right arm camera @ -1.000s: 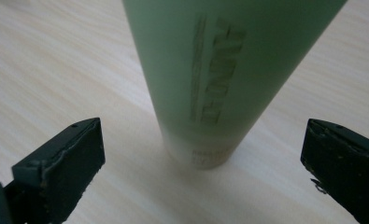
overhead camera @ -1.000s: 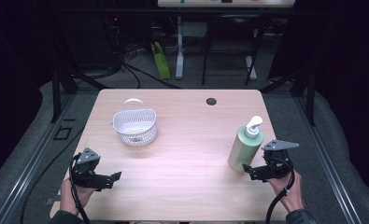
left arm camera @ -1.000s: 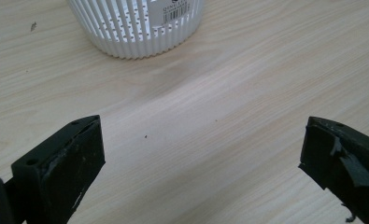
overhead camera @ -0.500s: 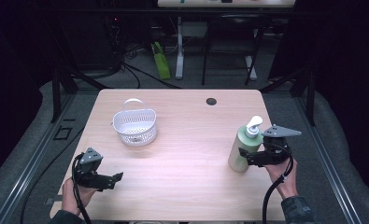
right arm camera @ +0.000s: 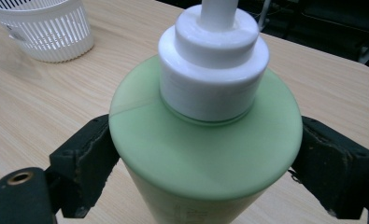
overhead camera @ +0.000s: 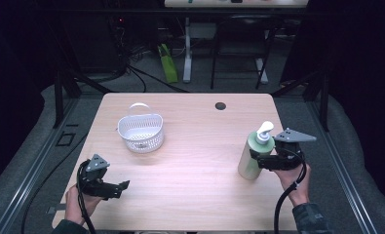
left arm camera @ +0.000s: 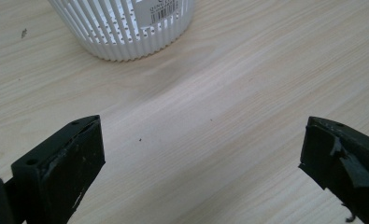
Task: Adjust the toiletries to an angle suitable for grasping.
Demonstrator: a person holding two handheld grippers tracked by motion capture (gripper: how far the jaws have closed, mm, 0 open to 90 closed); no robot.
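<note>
Green pump bottle (overhead camera: pixel 252 157): upright at 4 o'clock on the surface (overhead camera: pixel 195 161). I see my right gripper (right arm camera: pixel 205 158) clamped on its shoulder; the high view hides that contact. White basket (overhead camera: pixel 141 131): 10 o'clock, barcode label legible in left gripper view. Left gripper (left arm camera: pixel 201 163): 7 o'clock, jaws wide apart, holding nothing.

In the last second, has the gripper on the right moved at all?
Yes. The right gripper has moved forward and inward to the green bottle, which stands in place; its fingers now flank it.
</note>
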